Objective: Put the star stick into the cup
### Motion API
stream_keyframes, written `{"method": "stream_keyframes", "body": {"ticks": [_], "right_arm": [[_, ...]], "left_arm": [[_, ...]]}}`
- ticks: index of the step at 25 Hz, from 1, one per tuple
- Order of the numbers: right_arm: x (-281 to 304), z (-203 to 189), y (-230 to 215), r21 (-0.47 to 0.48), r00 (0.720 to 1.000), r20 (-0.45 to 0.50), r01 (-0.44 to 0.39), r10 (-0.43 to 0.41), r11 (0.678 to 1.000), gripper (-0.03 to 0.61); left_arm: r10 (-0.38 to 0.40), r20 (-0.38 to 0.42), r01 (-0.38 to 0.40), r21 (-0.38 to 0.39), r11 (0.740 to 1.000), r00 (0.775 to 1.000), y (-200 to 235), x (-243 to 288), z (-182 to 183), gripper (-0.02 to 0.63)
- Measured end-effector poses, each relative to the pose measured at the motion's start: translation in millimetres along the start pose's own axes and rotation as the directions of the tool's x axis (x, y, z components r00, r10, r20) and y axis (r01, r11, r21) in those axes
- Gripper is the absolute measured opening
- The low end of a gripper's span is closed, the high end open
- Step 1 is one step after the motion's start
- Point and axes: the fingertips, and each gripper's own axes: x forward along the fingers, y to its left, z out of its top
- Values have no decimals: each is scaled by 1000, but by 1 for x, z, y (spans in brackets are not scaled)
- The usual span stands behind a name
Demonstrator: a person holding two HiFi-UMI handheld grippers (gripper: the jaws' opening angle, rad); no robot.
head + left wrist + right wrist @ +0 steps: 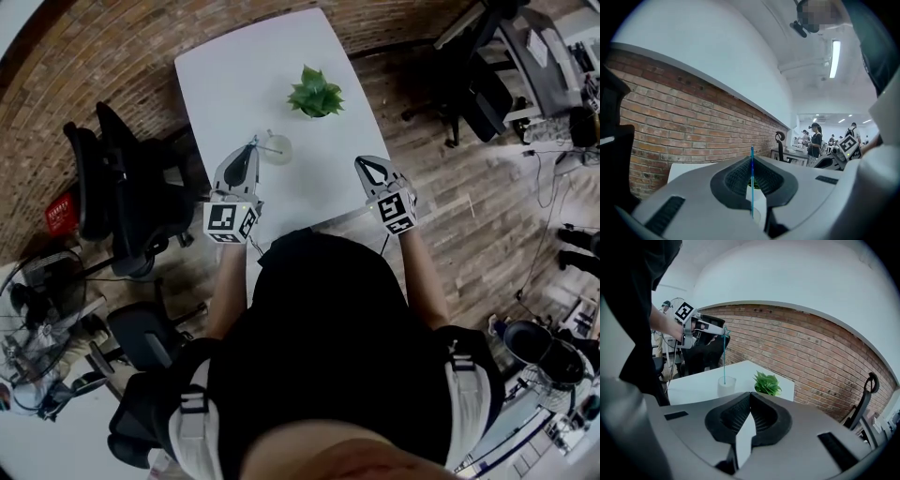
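A thin teal star stick hangs upright, its top pinched in my left gripper and its lower end inside the frosted cup. In the head view the cup stands near the middle of the white table, with my left gripper at its left rim. Seen from the left gripper view, the stick runs straight up between the closed jaws of my left gripper. My right gripper hovers over the table's right front edge, shut and empty, and its jaws meet at the tips.
A small green potted plant stands beyond the cup on the table. Black office chairs crowd the table's left side, and a brick wall runs behind it. More chairs and desks stand at the right.
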Motion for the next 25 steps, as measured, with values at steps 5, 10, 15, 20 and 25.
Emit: {"method": "stream_keyframes", "body": {"ticks": [5,10,15,20,25], "right_arm": [[3,-1,-6,17,999,-37,34,-33,999,-2],[5,-7,-1,18,998,-46,30,-30,999,-2],[3,-6,-4,36,997,-64,50,-48,998,-2],[4,-5,-5,31,995,-73,63,-60,998,-2],[6,-9,-2,37,995,-83,64,-61,997,-2]], "left_arm": [[-14,-11,13,-39,999,1000,14,12,-11,28],[-16,-17,15,-99,995,1000,23,21,-23,28],[-2,-33,-4,-157,988,999,35,26,-40,28],[0,-56,-12,-225,974,998,42,29,-57,28],[0,-76,-21,-283,959,997,48,34,-73,28]]}}
